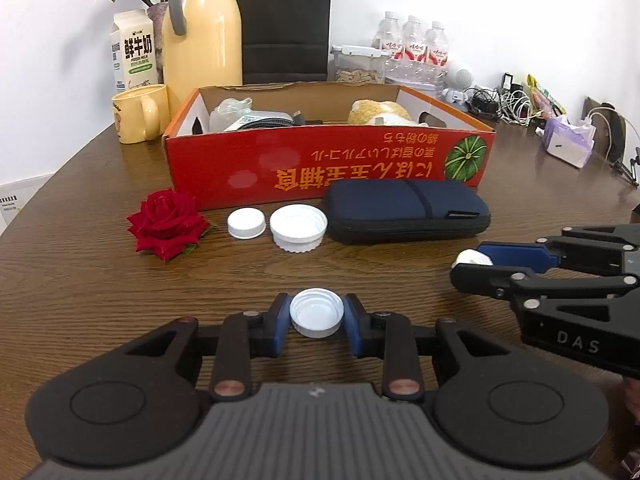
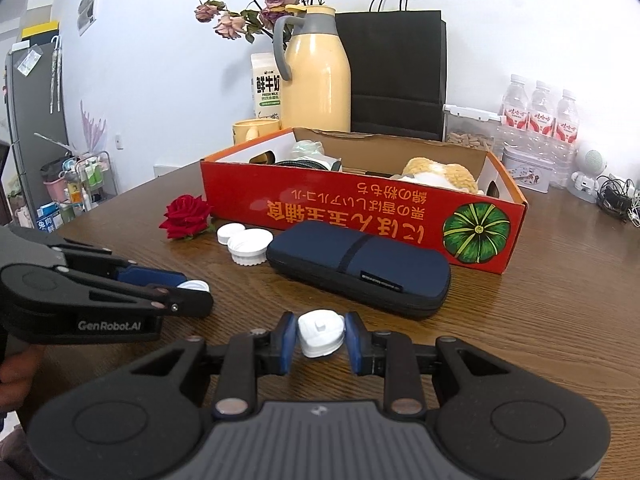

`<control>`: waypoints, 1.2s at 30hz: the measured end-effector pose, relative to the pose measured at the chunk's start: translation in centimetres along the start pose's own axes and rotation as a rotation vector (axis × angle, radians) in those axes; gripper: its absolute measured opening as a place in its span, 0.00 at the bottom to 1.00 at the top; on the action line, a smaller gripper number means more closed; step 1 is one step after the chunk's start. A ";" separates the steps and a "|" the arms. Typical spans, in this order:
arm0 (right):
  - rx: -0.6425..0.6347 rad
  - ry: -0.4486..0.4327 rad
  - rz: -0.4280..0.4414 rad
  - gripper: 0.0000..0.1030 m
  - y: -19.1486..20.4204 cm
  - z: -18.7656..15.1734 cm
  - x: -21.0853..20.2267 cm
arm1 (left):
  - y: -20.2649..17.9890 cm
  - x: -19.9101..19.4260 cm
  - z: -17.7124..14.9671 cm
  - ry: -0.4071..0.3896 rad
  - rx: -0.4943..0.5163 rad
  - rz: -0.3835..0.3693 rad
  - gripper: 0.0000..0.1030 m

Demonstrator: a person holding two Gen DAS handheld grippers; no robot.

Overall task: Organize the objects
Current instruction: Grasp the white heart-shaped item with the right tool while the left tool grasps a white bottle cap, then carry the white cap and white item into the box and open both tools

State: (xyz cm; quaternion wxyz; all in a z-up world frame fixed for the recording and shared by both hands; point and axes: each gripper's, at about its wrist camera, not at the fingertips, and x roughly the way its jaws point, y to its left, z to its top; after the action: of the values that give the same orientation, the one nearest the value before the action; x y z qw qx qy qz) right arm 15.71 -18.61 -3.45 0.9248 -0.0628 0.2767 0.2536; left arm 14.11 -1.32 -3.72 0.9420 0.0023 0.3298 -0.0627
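White cap (image 1: 317, 312), open side up, clamped in left tool (image 1: 317, 322).

The left hand-held gripper (image 1: 317, 316) is matte black, with blue pads on its fingers (image 1: 281, 318), copper-coloured round pivot pins, two round discs at 4 and 8 o'clock and a grey ribbed body. The right hand-held gripper (image 2: 321, 338) looks alike; its side reads "DAS", the left one's "GenRobot.AI".
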 end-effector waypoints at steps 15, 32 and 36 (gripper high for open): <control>-0.022 -0.100 -0.017 0.25 0.1 3.0 -0.5 | -0.5 -1.4 4.8 -0.169 0.019 0.017 0.28; 0.012 -0.265 -0.137 0.25 -3.6 11.8 3.6 | -0.2 2.7 14.0 -0.316 -0.037 0.098 0.29; 0.032 -0.265 -0.146 0.25 -5.1 13.2 6.3 | 0.2 5.6 15.1 -0.303 -0.065 0.124 0.29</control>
State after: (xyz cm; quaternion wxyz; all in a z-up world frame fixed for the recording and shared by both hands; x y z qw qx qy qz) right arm 29.12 -16.87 4.10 0.9701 -0.0341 0.1508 0.1873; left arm 27.80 -2.50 4.62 0.9825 -0.0174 0.1851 0.0067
